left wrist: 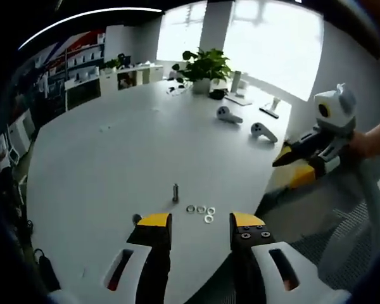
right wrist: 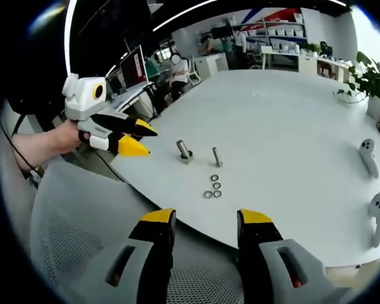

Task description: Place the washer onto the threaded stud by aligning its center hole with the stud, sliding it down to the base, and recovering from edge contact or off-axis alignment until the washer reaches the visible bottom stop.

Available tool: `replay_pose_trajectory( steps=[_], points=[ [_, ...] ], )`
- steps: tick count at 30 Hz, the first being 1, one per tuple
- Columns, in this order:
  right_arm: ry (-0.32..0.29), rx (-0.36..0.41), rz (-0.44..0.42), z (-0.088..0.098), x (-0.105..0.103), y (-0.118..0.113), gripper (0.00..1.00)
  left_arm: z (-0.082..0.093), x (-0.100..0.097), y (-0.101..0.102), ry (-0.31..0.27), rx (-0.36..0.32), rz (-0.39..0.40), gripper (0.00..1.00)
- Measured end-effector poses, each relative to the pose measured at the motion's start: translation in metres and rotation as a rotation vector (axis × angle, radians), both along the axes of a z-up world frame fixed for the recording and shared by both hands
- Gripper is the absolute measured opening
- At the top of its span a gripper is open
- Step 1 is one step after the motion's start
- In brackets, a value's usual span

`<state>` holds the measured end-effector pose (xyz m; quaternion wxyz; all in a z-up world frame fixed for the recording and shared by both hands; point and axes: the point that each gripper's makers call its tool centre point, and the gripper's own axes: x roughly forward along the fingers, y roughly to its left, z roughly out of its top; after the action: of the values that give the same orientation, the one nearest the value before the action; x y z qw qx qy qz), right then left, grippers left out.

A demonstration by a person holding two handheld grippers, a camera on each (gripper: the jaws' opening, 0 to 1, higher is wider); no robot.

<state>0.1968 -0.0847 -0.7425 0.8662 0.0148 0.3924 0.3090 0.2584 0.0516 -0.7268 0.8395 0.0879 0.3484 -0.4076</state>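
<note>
White table (left wrist: pixel 114 158), left gripper (left wrist: pixel 201 223) open, empty, right gripper (right wrist: pixel 199 220) likewise

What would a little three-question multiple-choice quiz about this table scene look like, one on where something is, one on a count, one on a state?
1. Where do the washers lie?
A. on the table near the threaded stud
B. on the stud
C. in a gripper

2. How many loose washers are there?
A. two
B. four
C. seven

3. How stand the jaws of the right gripper?
A. shut on a washer
B. shut on the stud
C. open, holding nothing

Answers: 1 A, they sit flat on the tabletop just in front of the stud. 2 B, four small rings show in the cluster. 3 C, a clear gap shows between the yellow-tipped jaws.
</note>
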Motion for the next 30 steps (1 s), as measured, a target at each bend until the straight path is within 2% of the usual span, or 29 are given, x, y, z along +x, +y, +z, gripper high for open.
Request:
replay_pose_trajectory(
  steps=[8, 12, 16, 23, 25, 30],
  points=[
    [-0.011, 0.019, -0.017, 0.003, 0.002, -0.001, 0.41, -0.011, 0.010, -0.016, 0.020, 0.055, -0.066, 0.34],
    [-0.010, 0.016, -0.022, 0.003, 0.003, -0.002, 0.41, -0.028, 0.017, -0.022, 0.046, 0.126, -0.130, 0.34],
    [-0.016, 0.024, -0.033, 0.004, 0.005, -0.002, 0.41, -0.040, 0.023, -0.028, 0.074, 0.170, -0.179, 0.33],
    [-0.018, 0.025, -0.036, 0.004, 0.006, -0.003, 0.41, -0.075, 0.018, -0.051, 0.080, 0.313, -0.395, 0.28],
    [-0.021, 0.032, -0.040, 0.005, 0.007, -0.003, 0.41, -0.084, 0.017, -0.054, 0.103, 0.332, -0.433, 0.27],
    [-0.029, 0.041, -0.051, 0.007, 0.008, -0.004, 0.41, -0.102, 0.022, -0.058, 0.086, 0.420, -0.593, 0.25]
  ],
)
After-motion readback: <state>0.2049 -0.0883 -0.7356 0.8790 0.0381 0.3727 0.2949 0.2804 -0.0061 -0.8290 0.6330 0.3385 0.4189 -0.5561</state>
